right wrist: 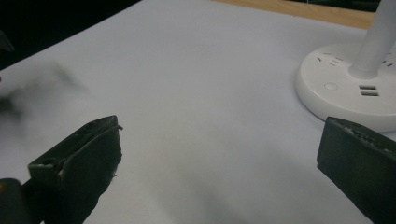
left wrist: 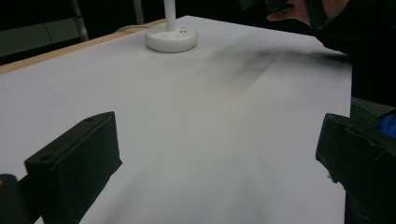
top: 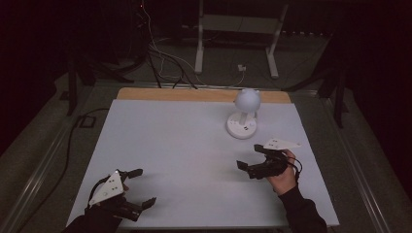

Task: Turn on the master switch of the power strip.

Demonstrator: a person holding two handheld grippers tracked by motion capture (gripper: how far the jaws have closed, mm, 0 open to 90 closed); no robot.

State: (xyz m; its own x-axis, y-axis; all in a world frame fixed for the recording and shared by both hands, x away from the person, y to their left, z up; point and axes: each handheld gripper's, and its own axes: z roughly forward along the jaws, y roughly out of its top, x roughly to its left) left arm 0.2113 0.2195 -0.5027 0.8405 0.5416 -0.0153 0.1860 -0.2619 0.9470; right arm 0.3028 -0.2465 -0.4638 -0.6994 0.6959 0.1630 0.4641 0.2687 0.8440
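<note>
White lamp (top: pixel 244 112) upright, both grippers spread apart.

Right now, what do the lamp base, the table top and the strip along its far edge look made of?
Lamp base: likely moulded plastic, smooth white with a soft sheen, with socket slots and a button set into it.
Table top: matte white sheet, no glare; laminate or paper, cannot tell.
Far edge strip: looks like bare wood or board, tan and unpainted.

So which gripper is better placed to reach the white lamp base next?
The right gripper: it hovers just in front of the lamp base, jaws open. The left gripper sits at the table's near left corner, far off.
</note>
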